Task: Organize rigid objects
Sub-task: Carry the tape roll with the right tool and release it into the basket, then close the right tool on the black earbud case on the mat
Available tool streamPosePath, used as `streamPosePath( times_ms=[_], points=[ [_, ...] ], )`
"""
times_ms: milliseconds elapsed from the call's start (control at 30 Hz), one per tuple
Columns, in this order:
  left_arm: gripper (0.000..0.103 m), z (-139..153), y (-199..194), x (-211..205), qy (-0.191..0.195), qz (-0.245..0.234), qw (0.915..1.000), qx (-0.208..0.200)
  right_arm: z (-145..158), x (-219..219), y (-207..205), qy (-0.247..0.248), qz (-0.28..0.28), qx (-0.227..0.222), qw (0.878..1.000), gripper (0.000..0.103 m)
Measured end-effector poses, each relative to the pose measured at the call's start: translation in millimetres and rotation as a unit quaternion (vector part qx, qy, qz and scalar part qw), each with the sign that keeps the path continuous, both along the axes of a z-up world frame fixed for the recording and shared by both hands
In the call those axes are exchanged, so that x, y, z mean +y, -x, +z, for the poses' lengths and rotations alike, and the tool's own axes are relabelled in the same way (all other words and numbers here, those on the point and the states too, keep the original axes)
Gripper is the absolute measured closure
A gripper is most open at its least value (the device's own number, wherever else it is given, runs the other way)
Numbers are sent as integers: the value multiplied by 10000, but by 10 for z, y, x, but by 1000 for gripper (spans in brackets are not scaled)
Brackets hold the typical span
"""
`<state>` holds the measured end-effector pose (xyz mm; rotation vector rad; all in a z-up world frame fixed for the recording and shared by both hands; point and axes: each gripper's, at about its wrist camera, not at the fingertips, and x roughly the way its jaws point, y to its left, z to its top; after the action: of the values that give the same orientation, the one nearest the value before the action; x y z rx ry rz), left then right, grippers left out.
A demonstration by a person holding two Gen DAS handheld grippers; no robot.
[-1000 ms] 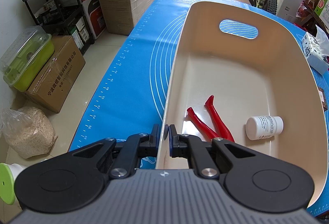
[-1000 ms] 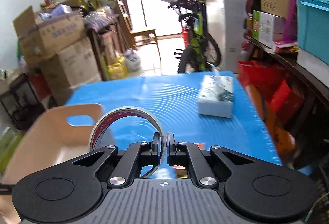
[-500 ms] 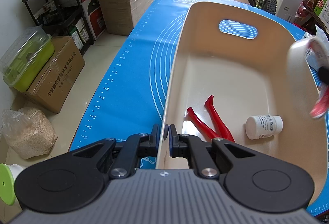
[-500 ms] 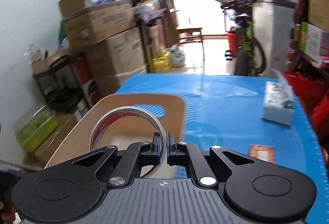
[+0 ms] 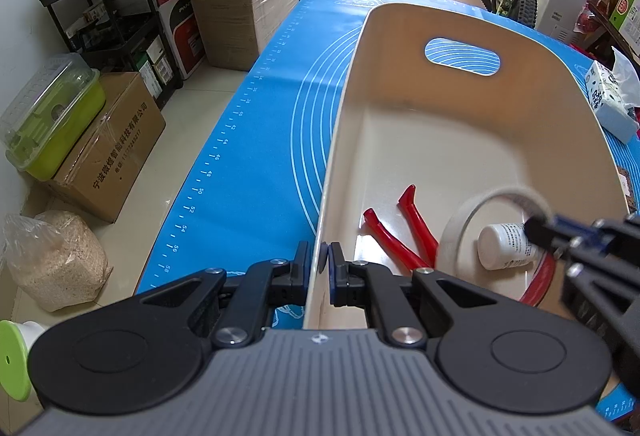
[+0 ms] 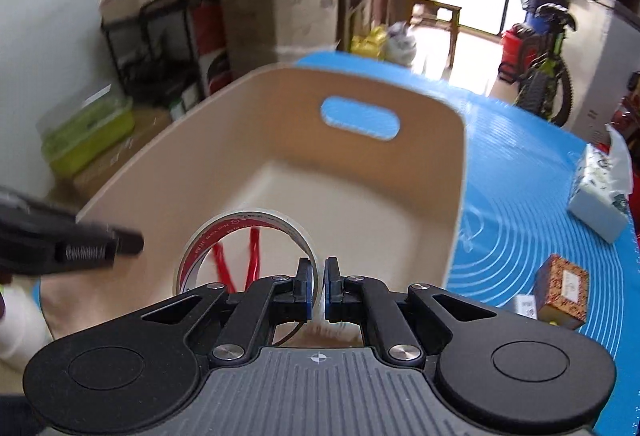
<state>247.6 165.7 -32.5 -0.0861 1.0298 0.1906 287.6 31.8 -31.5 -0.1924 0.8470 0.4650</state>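
The left gripper (image 5: 319, 263) has its fingers clamped on the near-left rim of the beige bin (image 5: 460, 140), which stands on the blue mat (image 5: 256, 156) over the worktop, its long axis running toward the far edge and its handle slot in the far wall. The right gripper (image 6: 319, 286) has its fingers pinched together on the band of a tape roll (image 6: 248, 236), held upright on edge over the near end of the bin, its open ring facing along the fingers and standing to their left. On the bin floor lie red-handled pliers (image 5: 400, 232), handles pointing toward the far wall, and a white bottle (image 5: 505, 246) on its side just beside them. A tissue pack (image 6: 600, 192) and a small patterned box (image 6: 562, 290) sit toward the worktop's right edge.
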Motion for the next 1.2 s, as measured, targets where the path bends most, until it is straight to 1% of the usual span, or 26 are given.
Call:
streamPosePath(
  times_ms=[100, 167, 200, 233, 367, 433, 467, 500, 533, 667, 733, 767, 833, 933, 1067, 1200],
  points=[
    [92, 2, 0, -2, -1, -1, 10000, -1, -39, 75, 35, 139, 195, 122, 9996, 83],
    [92, 0, 0, 0, 3, 1, 10000, -1, -47, 89, 50, 129, 272, 193, 9994, 81],
    [92, -1, 0, -1, 4, 3, 10000, 1, -46, 90, 65, 102, 293, 178, 9994, 77],
    [92, 0, 0, -2, 4, 3, 10000, 0, -33, 87, 65, 79, 321, 162, 9993, 68],
    [92, -1, 1, -1, 3, 2, 10000, 0, 25, 15, 61, -148, 288, 197, 9993, 65],
    [92, -1, 1, -2, 4, 1, 10000, 1, 97, -53, 66, -331, 225, 180, 9990, 60],
    [92, -1, 1, -1, 2, 3, 10000, 0, 140, -97, 73, -436, 198, 145, 9987, 54],
    [92, -1, 1, -1, 4, 3, 10000, 1, 176, -137, 87, -509, 139, 100, 9986, 40],
    [92, 0, 0, -3, 6, 4, 10000, 2, 212, -190, 92, -571, 47, 45, 9983, 35],
    [92, -1, -2, -3, 6, 1, 10000, 0, 349, -487, 67, -900, -302, -31, 9955, 36],
    [92, -1, -1, -4, 6, 1, 10000, 1, 417, -623, 61, -1131, -386, -65, 9928, 37],
    [92, 1, -2, -7, 11, 0, 10000, 0, 458, -689, 67, -1198, -479, -139, 9915, 37],
    [92, 1, -8, -10, 19, 3, 10000, 2, 532, -799, 79, -1148, -611, -364, 9908, 37],
    [92, -4, -20, -30, 10, 3, 10000, 3, 603, -1004, 62, -1153, -788, -531, 9888, 37],
    [92, -9, -24, -28, 18, 6, 10000, 3, 564, -1286, -7, -1143, -1069, -494, 9864, 37],
    [92, -12, -15, -17, 17, 4, 10000, 3, 369, -1413, -73, -992, -1173, -337, 9876, 37]
  ],
)
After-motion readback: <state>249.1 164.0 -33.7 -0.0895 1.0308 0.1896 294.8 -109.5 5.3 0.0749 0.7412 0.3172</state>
